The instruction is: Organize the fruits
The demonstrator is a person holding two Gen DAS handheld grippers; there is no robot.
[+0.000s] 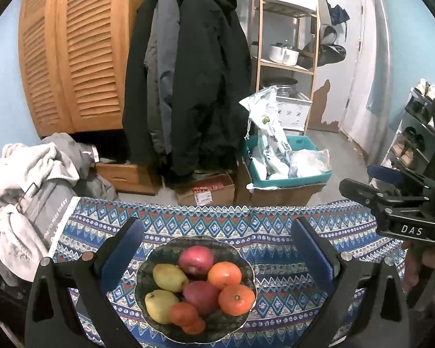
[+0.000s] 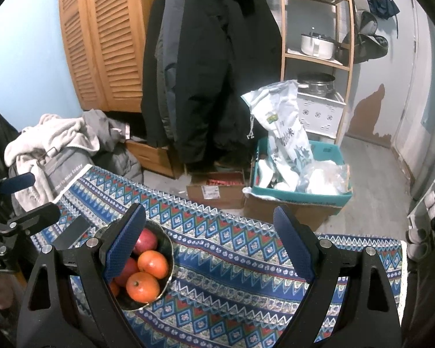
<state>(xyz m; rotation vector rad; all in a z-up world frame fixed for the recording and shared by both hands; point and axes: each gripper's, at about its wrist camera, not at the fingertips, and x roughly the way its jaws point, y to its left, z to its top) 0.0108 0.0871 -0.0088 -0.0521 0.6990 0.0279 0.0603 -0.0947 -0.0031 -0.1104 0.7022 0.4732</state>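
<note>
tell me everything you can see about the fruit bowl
The bowl is dark, patterned and glossy, probably ceramic, with a pale scalloped rim. It sits upright on the patterned blue cloth. Piled in it are two red apples, two yellow pears and several oranges. The open left hand-held gripper frames it without touching; the right hand-held gripper, also open, is beside it.

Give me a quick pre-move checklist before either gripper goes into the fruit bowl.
1. Left gripper open: ok, jaws wide, empty.
2. Right gripper open: ok, empty.
3. Left gripper lined up on the bowl: ok, the bowl sits between its fingers.
4. Right gripper lined up: not ok, the bowl lies by its left finger.
5. Fruit reachable: ok, oranges, apples and pears lie uncovered.
6. Destination for sorted fruit: cannot tell, only patterned cloth is visible.
</note>
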